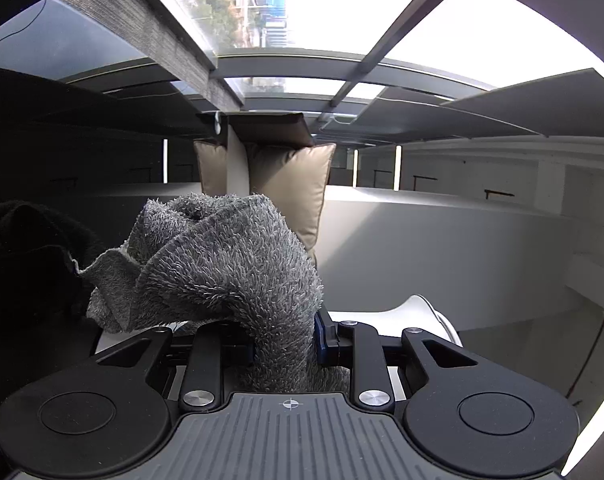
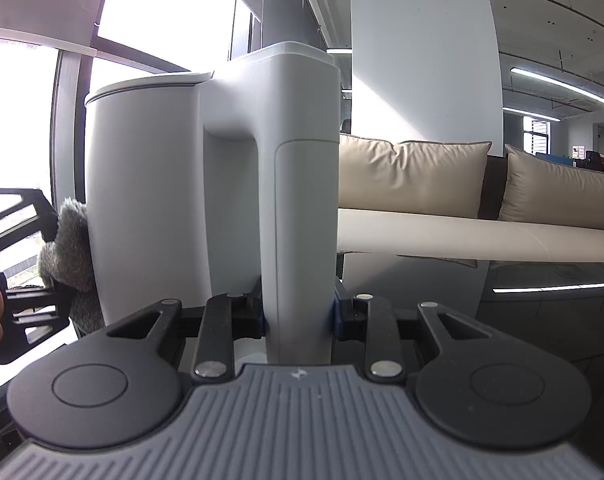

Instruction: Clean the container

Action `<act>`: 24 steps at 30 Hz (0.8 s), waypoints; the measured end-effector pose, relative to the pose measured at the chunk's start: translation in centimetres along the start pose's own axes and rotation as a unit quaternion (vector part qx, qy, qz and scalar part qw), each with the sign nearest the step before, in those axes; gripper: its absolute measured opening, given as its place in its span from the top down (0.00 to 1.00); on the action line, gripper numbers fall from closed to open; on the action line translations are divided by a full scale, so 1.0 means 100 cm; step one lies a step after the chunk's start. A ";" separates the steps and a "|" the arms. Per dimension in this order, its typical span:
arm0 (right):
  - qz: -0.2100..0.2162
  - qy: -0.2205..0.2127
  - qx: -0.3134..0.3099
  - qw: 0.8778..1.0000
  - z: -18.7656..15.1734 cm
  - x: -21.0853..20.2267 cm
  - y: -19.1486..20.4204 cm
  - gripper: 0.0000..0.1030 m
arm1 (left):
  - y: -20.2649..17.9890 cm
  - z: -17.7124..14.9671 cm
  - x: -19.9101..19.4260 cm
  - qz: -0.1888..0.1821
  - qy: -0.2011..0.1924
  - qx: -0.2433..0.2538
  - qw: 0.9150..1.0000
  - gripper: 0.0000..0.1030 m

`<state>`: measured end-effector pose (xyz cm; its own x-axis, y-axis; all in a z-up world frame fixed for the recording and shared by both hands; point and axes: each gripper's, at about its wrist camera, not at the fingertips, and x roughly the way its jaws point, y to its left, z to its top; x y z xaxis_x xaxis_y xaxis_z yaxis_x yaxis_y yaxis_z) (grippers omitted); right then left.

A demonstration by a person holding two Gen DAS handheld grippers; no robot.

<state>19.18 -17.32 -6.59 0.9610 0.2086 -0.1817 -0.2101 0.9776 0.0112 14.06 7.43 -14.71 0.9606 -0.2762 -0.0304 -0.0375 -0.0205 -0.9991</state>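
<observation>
Grey cloth (image 1: 222, 264) clamped in left claw (image 1: 284, 344); right claw (image 2: 300, 316) grips kettle handle (image 2: 302, 200); we should wipe firmly, kettle steady.

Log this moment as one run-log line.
left hand-held gripper: shut on grey cloth | right hand-held gripper: shut on kettle handle | cloth against white kettle side
</observation>
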 end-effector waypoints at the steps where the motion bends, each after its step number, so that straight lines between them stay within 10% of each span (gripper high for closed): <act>1: 0.000 0.000 0.000 1.000 0.000 0.000 0.000 0.71 | 0.002 0.001 0.001 0.005 0.000 -0.001 1.000 0.77; 24: -0.001 0.007 -0.001 1.000 0.005 -0.001 -0.005 0.71 | -0.029 -0.002 0.019 -0.010 -0.021 0.025 0.999 0.76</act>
<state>19.32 -17.79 -6.10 0.9587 0.2068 -0.1951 -0.2090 0.9779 0.0093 15.99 6.76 -11.84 0.9718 -0.2357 -0.0110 -0.0059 0.0221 -0.9997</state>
